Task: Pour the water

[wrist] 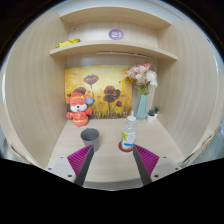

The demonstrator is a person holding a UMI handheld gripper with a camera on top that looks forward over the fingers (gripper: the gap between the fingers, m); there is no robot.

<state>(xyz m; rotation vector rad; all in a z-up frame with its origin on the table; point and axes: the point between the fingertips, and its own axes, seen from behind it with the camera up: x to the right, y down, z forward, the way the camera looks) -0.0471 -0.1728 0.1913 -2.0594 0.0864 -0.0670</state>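
A small clear bottle point(129, 131) with a white cap and a yellow-blue label stands upright on a red coaster point(127, 147) on the wooden desk point(105, 160), just ahead of my right finger. A dark grey cup point(90, 136) stands to its left, just ahead of my left finger. My gripper point(113, 157) is open and empty, its purple pads point(82, 157) wide apart, short of both objects.
A red and white plush toy point(77, 109) sits at the back left before a flower picture point(98, 90). A pale blue vase of flowers point(142, 104) stands behind the bottle. Shelves above hold a yellow thing point(68, 43) and a purple round object point(115, 34). Wooden walls close both sides.
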